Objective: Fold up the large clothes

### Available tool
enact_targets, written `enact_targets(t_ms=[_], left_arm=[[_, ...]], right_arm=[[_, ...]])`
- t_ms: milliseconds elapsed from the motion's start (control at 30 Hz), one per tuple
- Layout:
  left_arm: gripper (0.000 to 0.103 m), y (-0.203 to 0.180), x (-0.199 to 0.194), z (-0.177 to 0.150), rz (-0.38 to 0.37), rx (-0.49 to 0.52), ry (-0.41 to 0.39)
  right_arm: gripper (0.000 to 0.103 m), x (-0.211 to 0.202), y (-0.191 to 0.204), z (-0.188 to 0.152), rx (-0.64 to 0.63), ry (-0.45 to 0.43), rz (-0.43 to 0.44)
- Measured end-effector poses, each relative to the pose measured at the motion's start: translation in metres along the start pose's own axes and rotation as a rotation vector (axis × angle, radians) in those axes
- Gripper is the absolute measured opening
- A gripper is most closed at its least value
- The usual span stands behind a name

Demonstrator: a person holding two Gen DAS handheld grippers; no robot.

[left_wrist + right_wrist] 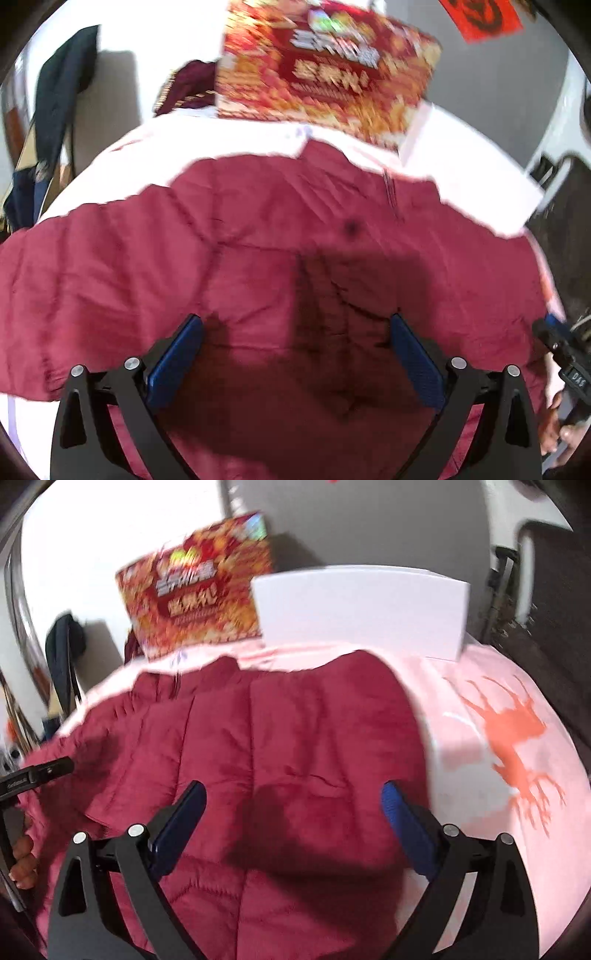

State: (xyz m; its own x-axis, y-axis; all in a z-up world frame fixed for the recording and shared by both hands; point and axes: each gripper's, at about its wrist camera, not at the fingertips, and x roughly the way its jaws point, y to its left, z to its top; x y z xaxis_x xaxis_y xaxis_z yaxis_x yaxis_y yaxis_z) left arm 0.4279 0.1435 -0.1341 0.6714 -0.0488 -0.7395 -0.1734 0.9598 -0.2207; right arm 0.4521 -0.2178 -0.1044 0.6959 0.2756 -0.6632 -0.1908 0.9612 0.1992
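Both claws wide open, holding nothing, over the red jacket [258,760]. Left gripper [295,354], right gripper [293,812]: imo grab the hem corners evenly b4 folding.

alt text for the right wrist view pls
The open right hand-held gripper hovers over a red quilted jacket spread on a pink cloth with an orange antler print. Behind stand a white box and a red patterned box.

Domestic room, likely a bedroom: bed under pale pink sheet with orange branching print [517,738], red-and-gold festive printed gift carton [328,70], dark garment hanging by white wall [62,85], red paper wall decoration [480,16].
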Motion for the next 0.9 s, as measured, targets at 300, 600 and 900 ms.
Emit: enact_targets(t_ms=[300,600,900], left_arm=[[0.100,0.107,-0.082,-0.015,0.002,-0.259,-0.128],[0.100,0.222,-0.121,-0.075,0.108,-0.419,-0.107],[0.099,0.256,-0.113,-0.074,0.029,-0.530,-0.102]], right_arm=[[0.094,0.009,-0.015,-0.022,0.029,0.096,0.003],[0.097,0.008,-0.017,-0.026,0.040,0.101,0.006],[0.098,0.009,-0.016,-0.026,0.038,0.100,0.003]])
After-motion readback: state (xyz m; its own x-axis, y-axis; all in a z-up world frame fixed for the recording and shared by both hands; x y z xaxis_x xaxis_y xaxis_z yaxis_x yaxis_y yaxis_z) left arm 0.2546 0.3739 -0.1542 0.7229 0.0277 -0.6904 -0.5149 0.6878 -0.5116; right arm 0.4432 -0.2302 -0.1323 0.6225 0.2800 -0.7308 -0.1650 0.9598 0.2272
